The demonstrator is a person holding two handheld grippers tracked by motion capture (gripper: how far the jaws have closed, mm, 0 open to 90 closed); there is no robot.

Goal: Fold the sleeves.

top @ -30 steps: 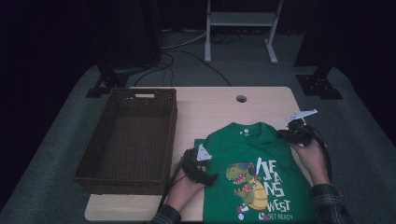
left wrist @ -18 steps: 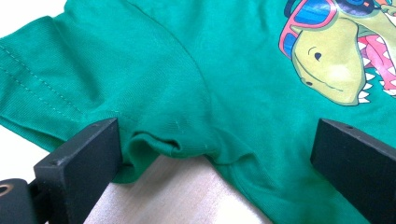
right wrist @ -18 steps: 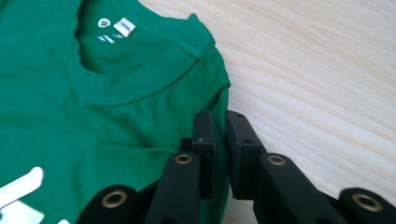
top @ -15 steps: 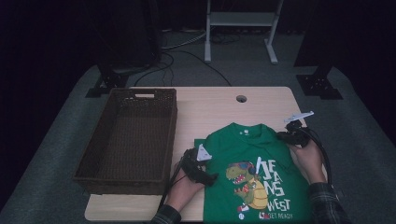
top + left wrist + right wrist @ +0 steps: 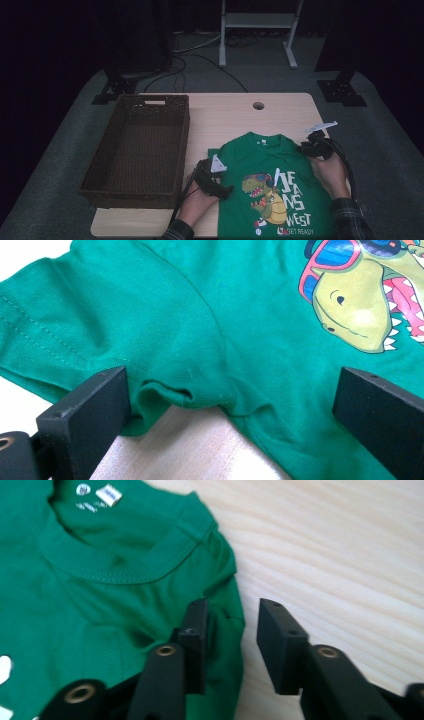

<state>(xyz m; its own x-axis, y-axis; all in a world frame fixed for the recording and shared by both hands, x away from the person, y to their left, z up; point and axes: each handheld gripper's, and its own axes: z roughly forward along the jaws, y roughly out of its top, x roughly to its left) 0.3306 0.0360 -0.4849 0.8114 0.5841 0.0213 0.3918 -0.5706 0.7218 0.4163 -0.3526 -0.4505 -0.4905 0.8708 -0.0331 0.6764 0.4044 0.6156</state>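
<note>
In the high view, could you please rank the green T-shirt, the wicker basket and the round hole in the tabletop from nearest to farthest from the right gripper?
From the right gripper:
1. Green T-shirt, at its jaws, at the table's right.
2. Round hole, up and left, at the far edge.
3. Wicker basket, across the table at the left.

One T-shirt [image 5: 272, 185], one basket [image 5: 137, 145], two claws [image 5: 216, 186].

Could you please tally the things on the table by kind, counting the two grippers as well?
Green dinosaur T-shirt: 1
Brown wicker basket: 1
Grippers: 2, the left gripper with jaws wide apart at the shirt's armpit fold, the right gripper with jaws just opened at the shirt's shoulder edge
Total: 4
</note>
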